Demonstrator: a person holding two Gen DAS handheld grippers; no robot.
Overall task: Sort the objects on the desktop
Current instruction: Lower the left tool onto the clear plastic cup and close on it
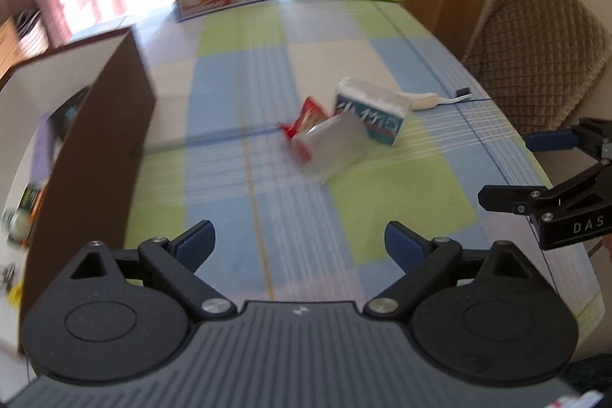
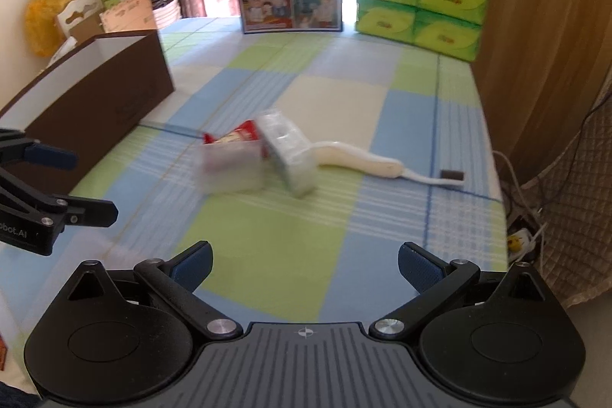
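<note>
Both claws, left and right, are spread and empty; the clear plastic box lies ahead on the counter, slightly nearer the left.

A small cluster of objects is found near the middle of the checked tablecloth. A clear plastic box is seen lying on its side, blurred. A red snack packet is pressed against its far side. A cotton swab box with a blue-and-white label is tipped against both. A cream-coloured handheld device, with white cord and dark plug, is laid toward the right edge. A brown box with white interior is set along the left edge; items inside cannot be identified.
</note>
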